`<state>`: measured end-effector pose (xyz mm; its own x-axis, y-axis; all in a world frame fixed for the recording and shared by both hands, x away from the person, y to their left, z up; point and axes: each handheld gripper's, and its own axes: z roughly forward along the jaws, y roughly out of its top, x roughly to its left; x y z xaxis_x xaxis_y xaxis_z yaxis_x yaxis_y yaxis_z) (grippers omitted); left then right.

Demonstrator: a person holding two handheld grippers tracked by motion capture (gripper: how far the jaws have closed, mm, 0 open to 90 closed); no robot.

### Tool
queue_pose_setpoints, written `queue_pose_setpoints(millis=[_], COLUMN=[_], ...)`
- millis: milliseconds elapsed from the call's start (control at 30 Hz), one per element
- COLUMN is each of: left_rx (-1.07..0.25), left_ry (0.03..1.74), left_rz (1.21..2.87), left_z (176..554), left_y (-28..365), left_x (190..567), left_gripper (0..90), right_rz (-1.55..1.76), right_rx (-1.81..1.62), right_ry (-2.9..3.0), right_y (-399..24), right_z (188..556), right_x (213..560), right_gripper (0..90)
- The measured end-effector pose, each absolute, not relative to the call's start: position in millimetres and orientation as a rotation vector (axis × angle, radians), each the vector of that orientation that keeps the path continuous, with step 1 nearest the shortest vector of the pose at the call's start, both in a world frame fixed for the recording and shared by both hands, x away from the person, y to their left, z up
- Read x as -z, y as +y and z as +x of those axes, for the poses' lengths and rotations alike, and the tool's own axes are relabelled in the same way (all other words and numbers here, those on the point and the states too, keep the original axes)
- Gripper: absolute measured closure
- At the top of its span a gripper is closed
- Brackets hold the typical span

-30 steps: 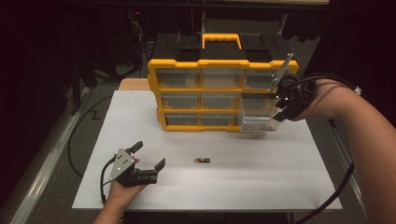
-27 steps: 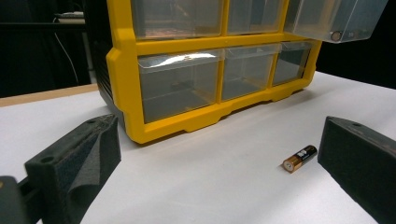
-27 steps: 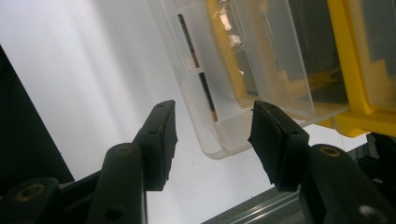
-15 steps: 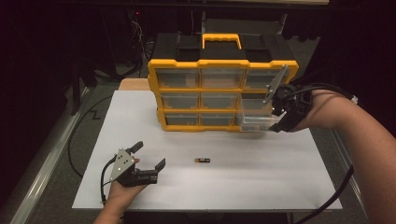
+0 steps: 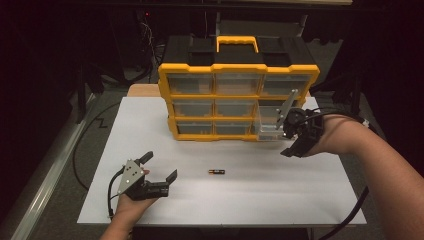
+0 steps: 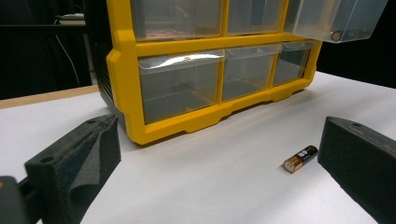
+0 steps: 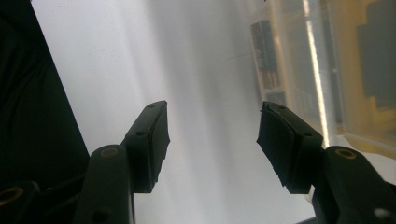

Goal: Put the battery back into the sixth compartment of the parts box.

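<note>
Battery (image 5: 216, 171): small cylinder, black and copper-coloured casing, lying on its side on the matte white tabletop (image 5: 150, 130), in front of the organizer and about midway between the two grippers. In the left gripper view the same battery (image 6: 300, 158) lies just beside the right-hand jaw, not touching it, metal end cap facing the camera.

Left gripper (image 5: 159, 169): rests low on the table, jaws spread wide, nothing between them. Foam-like black pads, blocky, with wedge-shaped faces.

Organizer (image 5: 239, 75): hard yellow plastic frame, black top, yellow carry handle, three rows of clear glossy drawers. One clear drawer (image 5: 272, 122) on the right side is pulled out.

Right gripper (image 5: 295, 145): beside the open drawer, off its front right corner. Its jaws have just been opening; they stand apart with nothing between them over the white surface.
</note>
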<state>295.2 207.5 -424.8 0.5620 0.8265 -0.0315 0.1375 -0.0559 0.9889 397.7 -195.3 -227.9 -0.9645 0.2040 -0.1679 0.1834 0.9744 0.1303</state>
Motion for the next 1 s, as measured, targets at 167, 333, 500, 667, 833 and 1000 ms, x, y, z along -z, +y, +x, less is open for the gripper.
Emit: queue_pose_setpoints(millis=[167,333,500,667,833,1000], left_rx=[-0.688,-0.688,-0.688,-0.687,-0.685,-0.685], left_ry=[0.848,0.847,0.847,0.847,0.847,0.847], left_rz=[1.550,1.549,1.549,1.548,1.550,1.549], left_z=[295,295,295,295,295,295], left_y=[208,207,207,207,207,207], left_x=[425,425,425,425,425,425], left_gripper=[0.5,0.5,0.5,0.5,0.5,0.4], right_rz=[0.287,0.311,0.297,0.317,0.342,0.359], right_rx=[-0.172,-0.179,-0.150,-0.177,-0.192,-0.193], right_ry=[2.944,2.948,2.954,2.949,2.946,2.946], right_y=[-192,-190,-187,-185,-183,-182], right_z=[395,392,389,388,386,383], right_x=[242,256,268,277,288,297], right_gripper=[42.7,40.8,39.4,38.0,35.2,29.9])
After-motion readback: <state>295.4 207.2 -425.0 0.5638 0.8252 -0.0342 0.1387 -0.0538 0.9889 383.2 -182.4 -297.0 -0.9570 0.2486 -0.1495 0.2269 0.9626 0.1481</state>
